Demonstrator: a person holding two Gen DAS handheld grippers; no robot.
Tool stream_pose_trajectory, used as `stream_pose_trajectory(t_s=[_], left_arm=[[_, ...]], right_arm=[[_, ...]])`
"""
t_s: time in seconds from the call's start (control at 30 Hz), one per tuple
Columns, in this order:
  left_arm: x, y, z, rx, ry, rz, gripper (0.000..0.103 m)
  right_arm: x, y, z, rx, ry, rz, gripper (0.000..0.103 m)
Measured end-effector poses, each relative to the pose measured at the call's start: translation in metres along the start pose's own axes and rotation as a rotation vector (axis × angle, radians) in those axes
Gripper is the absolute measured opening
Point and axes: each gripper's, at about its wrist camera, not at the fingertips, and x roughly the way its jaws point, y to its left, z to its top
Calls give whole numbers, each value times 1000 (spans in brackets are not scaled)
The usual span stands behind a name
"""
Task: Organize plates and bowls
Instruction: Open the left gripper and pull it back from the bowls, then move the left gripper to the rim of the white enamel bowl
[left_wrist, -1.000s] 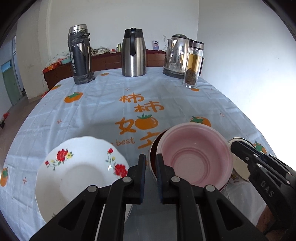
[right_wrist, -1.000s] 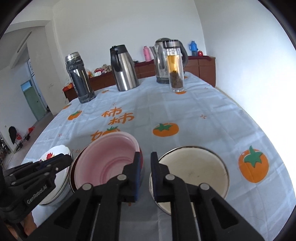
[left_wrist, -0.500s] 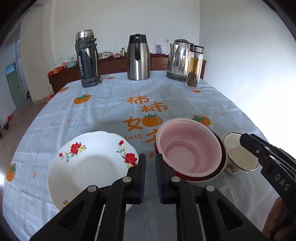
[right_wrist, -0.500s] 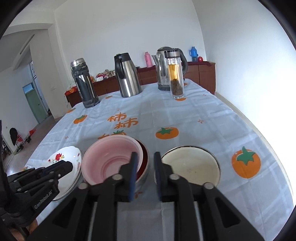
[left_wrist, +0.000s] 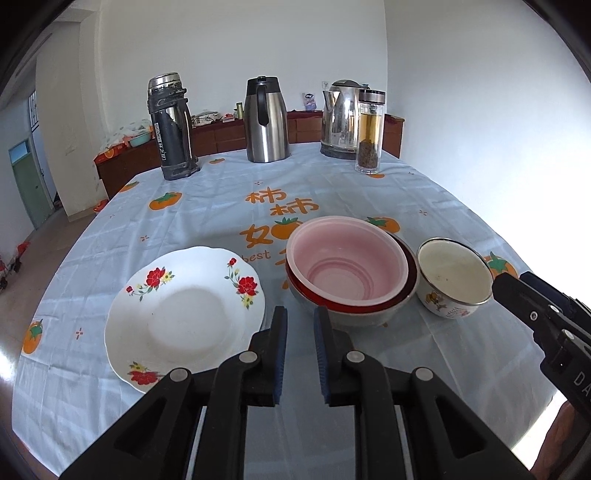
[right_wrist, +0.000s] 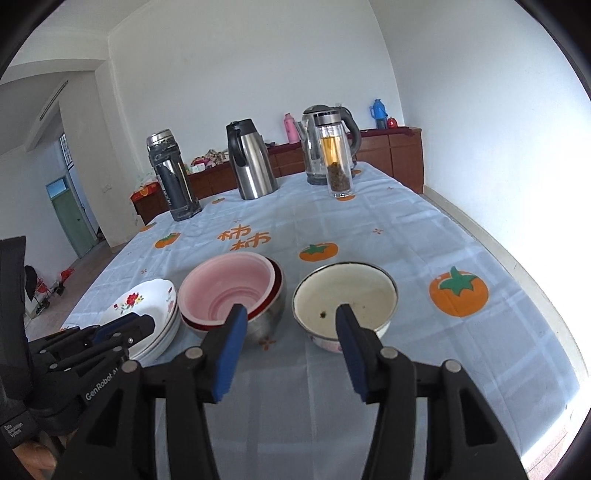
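Right wrist view: the right claw (right_wrist: 290, 325), jaws just opening and empty, faces the enamel bowl (right_wrist: 345, 295) straight ahead, right of the pink bowl (right_wrist: 229, 291); the left claw (left_wrist: 300, 325), nearly shut and empty, is farther.

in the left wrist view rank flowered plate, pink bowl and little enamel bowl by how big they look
1. flowered plate, widest
2. pink bowl
3. enamel bowl, smallest
The plate lies nearest the camera, so its lead may be partly nearness.
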Motion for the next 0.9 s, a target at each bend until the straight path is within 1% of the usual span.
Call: stream_pose_trajectory(t_s=[0.23, 0.4, 0.53, 0.67, 0.8, 0.9], left_arm=[[0, -7, -11, -2, 20, -20, 17], [3, -13, -22, -6, 43, -44, 17], [8, -16, -30, -30, 66, -80, 17], [13, -25, -35, -50, 80, -134, 17], [12, -39, -33, -49, 64, -187, 17], [12, -52, -28, -48, 57, -212, 17]], right_arm=[[-8, -7, -11, 4, 7, -15, 52], [-11, -16, -22, 11, 24, -28, 46], [-12, -26, -30, 23, 39, -32, 43], [-16, -34, -36, 20, 48, -41, 40], [-17, -46, -37, 17, 65, -58, 40], [-13, -64, -27, 50, 70, -68, 40]])
